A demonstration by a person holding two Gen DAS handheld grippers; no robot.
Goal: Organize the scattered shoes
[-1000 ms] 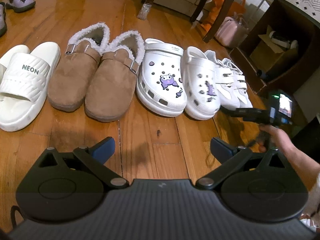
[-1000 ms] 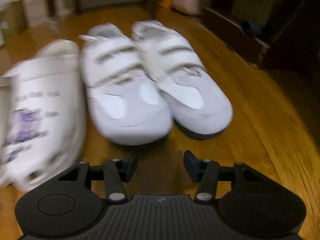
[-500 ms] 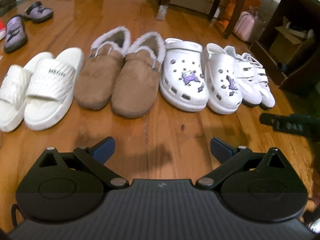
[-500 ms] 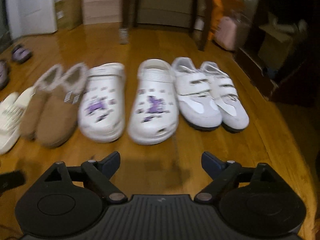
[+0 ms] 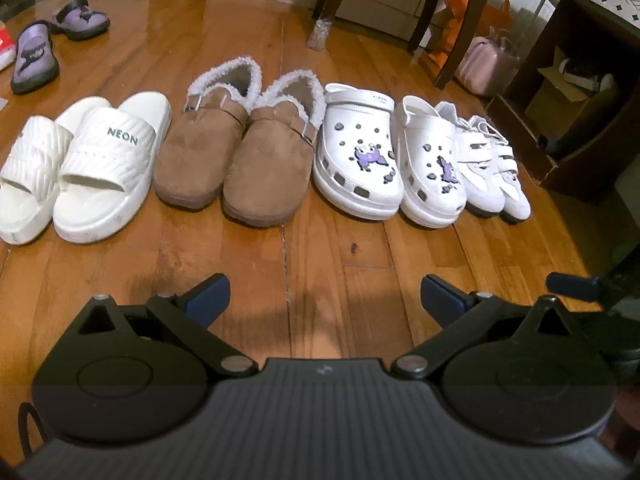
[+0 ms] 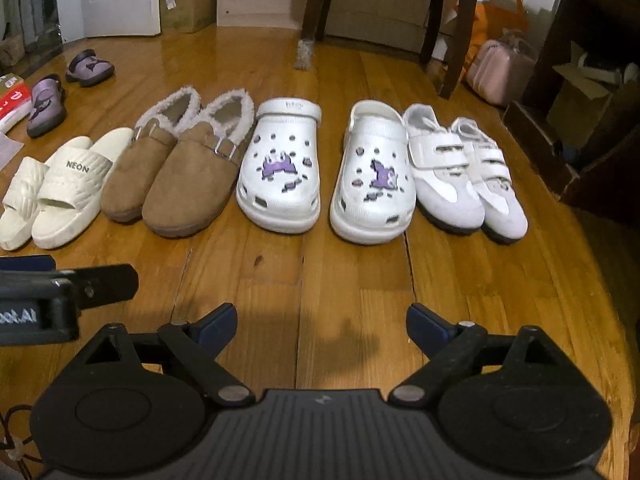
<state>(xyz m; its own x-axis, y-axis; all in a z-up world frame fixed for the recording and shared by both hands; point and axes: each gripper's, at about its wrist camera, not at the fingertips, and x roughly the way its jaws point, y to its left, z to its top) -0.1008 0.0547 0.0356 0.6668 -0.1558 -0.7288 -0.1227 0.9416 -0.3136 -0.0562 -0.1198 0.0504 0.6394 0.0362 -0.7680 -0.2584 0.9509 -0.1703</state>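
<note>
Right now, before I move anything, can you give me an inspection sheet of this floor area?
Surface: wooden floor, glossy.
Job's things: white slides, brown clogs, white clogs, white sneakers in one row; purple sandals apart, far left.
Clutter: red-white pack.
Grippers: left gripper open, empty; right gripper open, empty.
Cables: thin cord at lower left edge.
Surroundings: chair legs, pink case, cardboard boxes.

The left gripper (image 5: 325, 300) and right gripper (image 6: 320, 326) both hang side by side, jaws spread wide, holding nothing.
</note>
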